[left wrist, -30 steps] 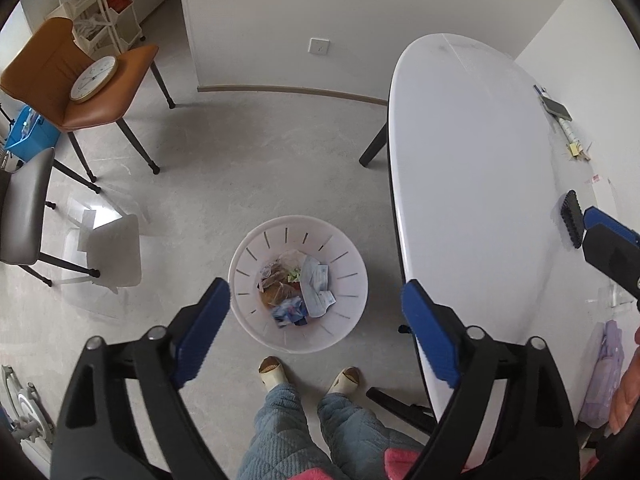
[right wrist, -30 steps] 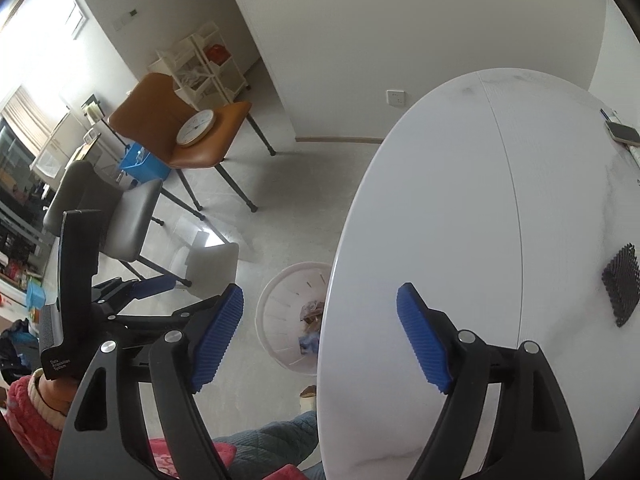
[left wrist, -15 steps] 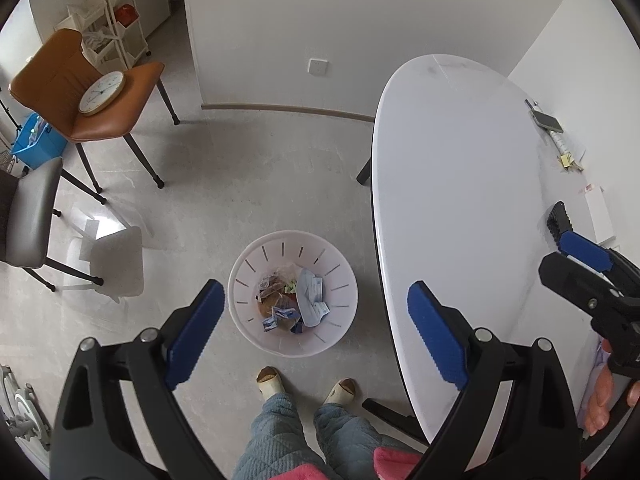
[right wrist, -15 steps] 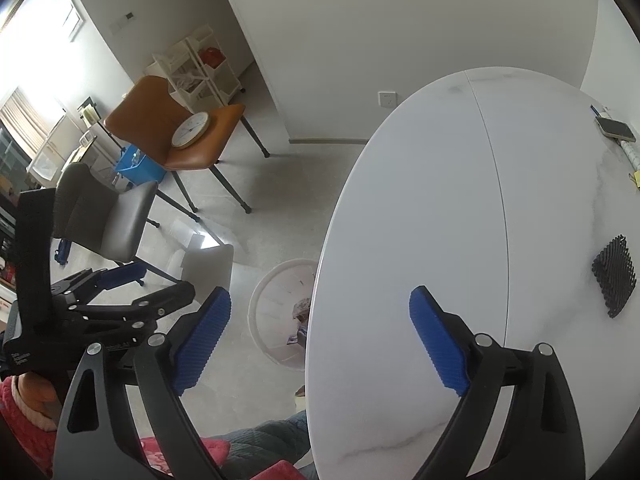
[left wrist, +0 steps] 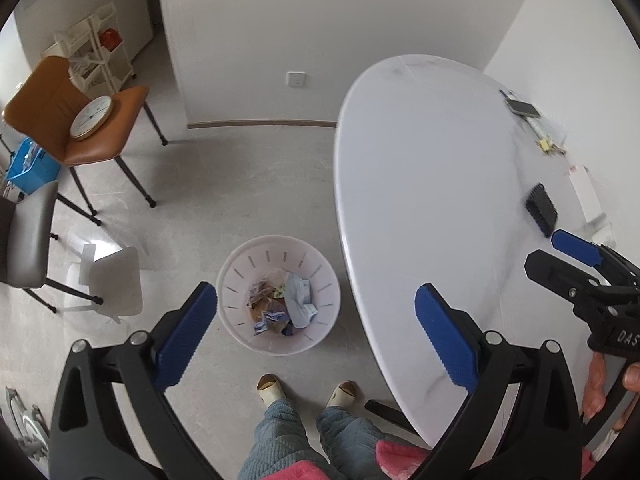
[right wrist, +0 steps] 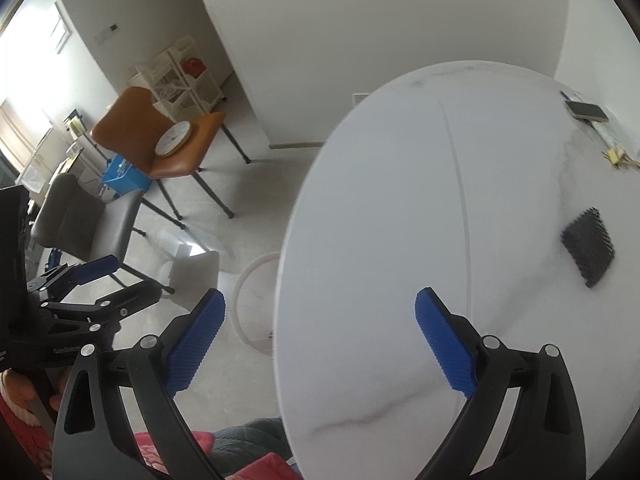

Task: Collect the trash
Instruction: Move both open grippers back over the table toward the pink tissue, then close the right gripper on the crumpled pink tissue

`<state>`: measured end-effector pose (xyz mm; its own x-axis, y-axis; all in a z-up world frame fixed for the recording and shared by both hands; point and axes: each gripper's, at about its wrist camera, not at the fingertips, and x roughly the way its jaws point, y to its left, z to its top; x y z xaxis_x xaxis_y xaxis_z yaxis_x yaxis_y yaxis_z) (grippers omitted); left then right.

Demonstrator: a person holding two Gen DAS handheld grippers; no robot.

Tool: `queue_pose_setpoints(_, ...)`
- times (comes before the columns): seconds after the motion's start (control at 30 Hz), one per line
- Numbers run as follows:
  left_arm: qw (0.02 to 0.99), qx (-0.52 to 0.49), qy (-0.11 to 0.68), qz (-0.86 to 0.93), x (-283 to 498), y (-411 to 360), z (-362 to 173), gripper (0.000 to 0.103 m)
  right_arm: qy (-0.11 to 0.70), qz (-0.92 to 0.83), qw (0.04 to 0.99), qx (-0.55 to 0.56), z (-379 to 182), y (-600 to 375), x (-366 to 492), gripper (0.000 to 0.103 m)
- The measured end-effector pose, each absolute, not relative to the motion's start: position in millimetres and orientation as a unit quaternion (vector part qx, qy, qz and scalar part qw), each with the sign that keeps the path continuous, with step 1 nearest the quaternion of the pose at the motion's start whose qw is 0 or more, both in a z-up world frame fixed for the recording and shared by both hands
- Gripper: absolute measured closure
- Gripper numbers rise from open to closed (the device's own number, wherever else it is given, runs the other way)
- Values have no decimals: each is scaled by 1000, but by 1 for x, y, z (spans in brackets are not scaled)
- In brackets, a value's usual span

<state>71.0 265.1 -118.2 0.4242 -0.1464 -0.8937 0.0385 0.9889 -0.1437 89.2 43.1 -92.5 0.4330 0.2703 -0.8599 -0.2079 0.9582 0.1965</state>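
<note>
A white slotted trash basket (left wrist: pixel 240 280) stands on the floor left of the table and holds several wrappers and papers (left wrist: pixel 282 304). My left gripper (left wrist: pixel 316 336) is open and empty, high above the basket. My right gripper (right wrist: pixel 320 338) is open and empty, above the near edge of the white oval table (right wrist: pixel 400 200); it also shows at the right of the left wrist view (left wrist: pixel 576 258). The basket's rim (right wrist: pixel 256 280) peeks out beside the table in the right wrist view. The left gripper also shows at the left there (right wrist: pixel 80 280).
On the table lie a black ridged pad (left wrist: pixel 541 209), a phone (left wrist: pixel 522 108), a white card (left wrist: pixel 586 196) and small yellow items (left wrist: pixel 550 145). An orange chair with a clock (left wrist: pixel 90 122), a grey chair (left wrist: pixel 28 248) and a white stool (left wrist: pixel 116 280) stand left. My feet (left wrist: pixel 308 394) are near the basket.
Both grippers have risen and pulled back, so the basket and table look smaller and farther. Both stay open and empty. The right gripper has shifted lower in the left wrist view.
</note>
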Motion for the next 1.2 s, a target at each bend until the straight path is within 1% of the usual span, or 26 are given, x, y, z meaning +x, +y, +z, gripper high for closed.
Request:
queue_pose_setpoints(0.23, 838, -7, 536, -102, 55, 208, -127, 8, 535, 93, 838, 50, -116, -20, 53, 7)
queue_pose_setpoints(0.47, 826, 12, 549, -128, 36, 159, -140, 8, 568, 80, 818, 41, -146, -78, 5, 7)
queue_pose_setpoints(0.77, 816, 10, 566, -121, 18, 129, -153, 8, 595, 123, 794, 2, -176, -120, -48, 7)
queue_pose_setpoints(0.97, 812, 11, 573, -111, 14, 116, -158, 8, 606, 133, 784, 3, -203, -135, -72, 7)
queue_pose_setpoints(1.07, 809, 10, 578, -109, 15, 109, -162, 8, 611, 136, 779, 11, -217, -142, -79, 16)
queue_pose_setpoints(1.13, 807, 13, 580, -109, 14, 105, -163, 8, 610, 139, 780, 15, -225, -145, -81, 19)
queue_pose_setpoints(1.2, 806, 19, 581, -110, 14, 100, -164, 8, 611, 139, 780, 11, -231, -144, -82, 26)
